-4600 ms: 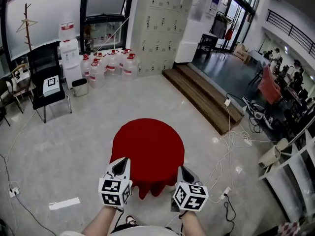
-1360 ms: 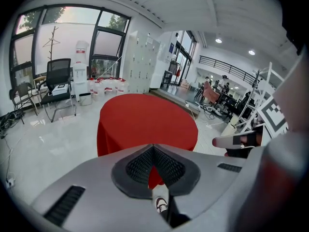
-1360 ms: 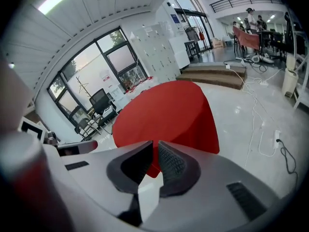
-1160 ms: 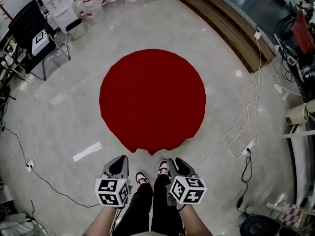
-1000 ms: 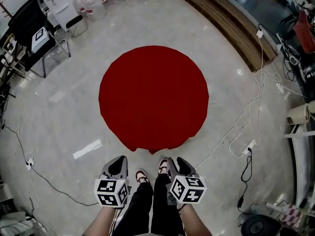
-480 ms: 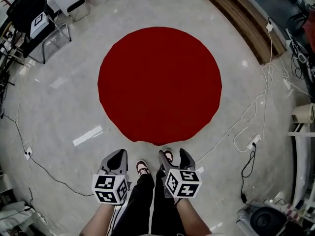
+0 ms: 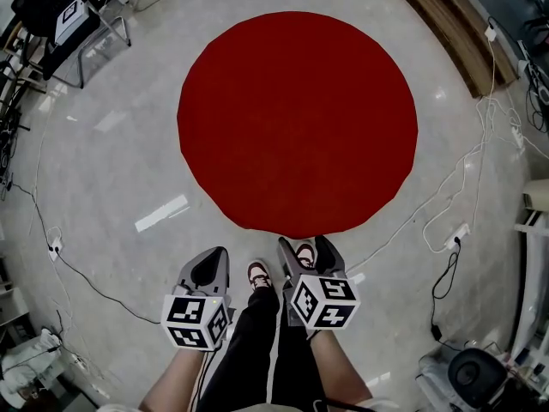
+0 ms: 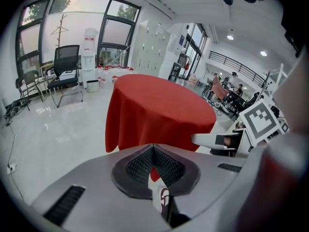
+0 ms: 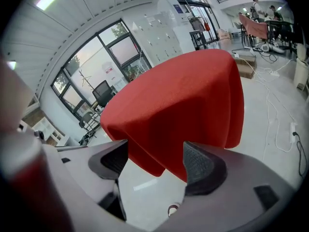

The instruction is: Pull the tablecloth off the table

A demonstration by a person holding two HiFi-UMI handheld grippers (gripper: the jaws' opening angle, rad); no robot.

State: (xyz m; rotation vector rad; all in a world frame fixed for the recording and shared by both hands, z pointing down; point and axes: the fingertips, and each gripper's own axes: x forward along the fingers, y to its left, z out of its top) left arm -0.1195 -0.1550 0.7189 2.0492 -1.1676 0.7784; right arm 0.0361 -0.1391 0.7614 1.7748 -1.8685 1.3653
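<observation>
Head view: tablecloth lies ahead of left tongs and right tongs.

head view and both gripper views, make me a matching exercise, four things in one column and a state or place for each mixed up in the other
Things
1. left gripper
2. right gripper
3. tablecloth
4. black chair

States or places
A. red, spread out round with its hem hanging down
B. jaws apart, pressing on nothing
C. beside the windows, apart from the grippers
D. jaws together, nothing between them

Right pairs: 1-D, 2-B, 3-A, 4-C
</observation>
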